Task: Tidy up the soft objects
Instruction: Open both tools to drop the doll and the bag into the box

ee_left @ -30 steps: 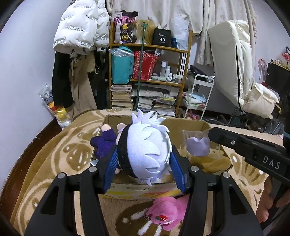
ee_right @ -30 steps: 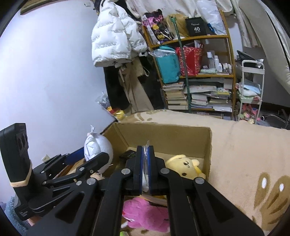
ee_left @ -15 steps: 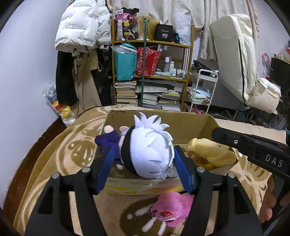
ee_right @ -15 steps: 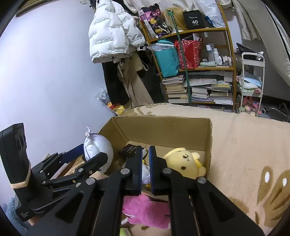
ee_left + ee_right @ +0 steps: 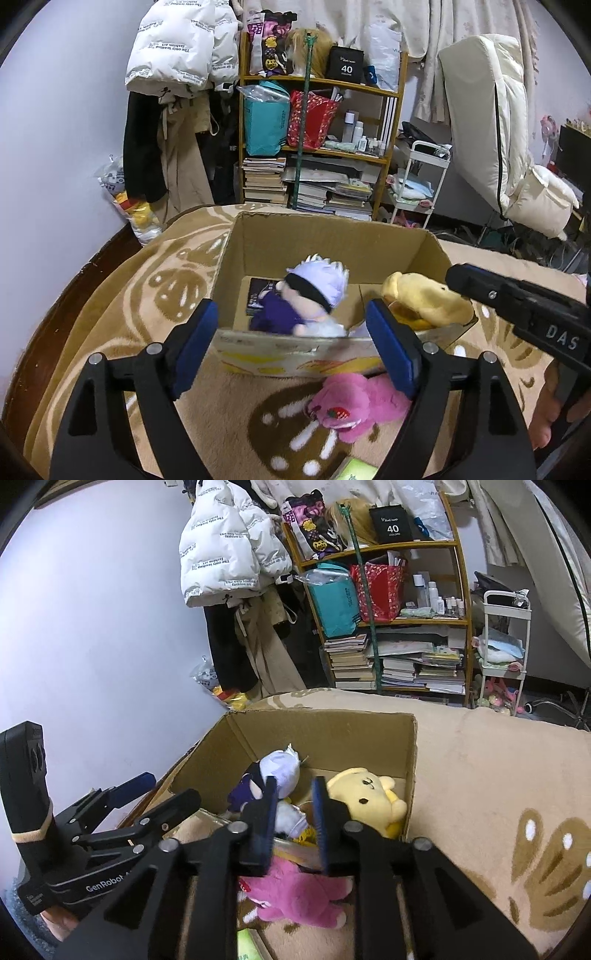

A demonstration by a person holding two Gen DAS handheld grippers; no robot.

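Note:
An open cardboard box point(image 5: 332, 232) stands on a tan patterned blanket. Inside lies a white-haired doll point(image 5: 314, 291) in purple clothes, with a yellow plush point(image 5: 424, 299) to its right. A pink plush point(image 5: 354, 402) lies on the blanket against the box front. My left gripper point(image 5: 295, 332) hovers over the near box edge, jaws opening, nothing between the pads. In the right wrist view my right gripper point(image 5: 293, 805) is over the box point(image 5: 321, 716) with its jaws opening a little, pressing on nothing. The doll point(image 5: 277, 771), the yellow plush point(image 5: 362, 794) and the pink plush point(image 5: 295, 890) lie beyond and below it.
A wooden bookshelf point(image 5: 325, 147) with books and bags stands behind the bed, beside a white cart point(image 5: 417, 184). Coats hang on the wall at left. A green packet point(image 5: 354, 472) lies at the near edge. A hand point(image 5: 550, 406) holds the right gripper point(image 5: 461, 282).
My left gripper opened and the white-haired doll dropped from it into the box. My right gripper went from shut to slightly open, letting go of a small clear-wrapped item.

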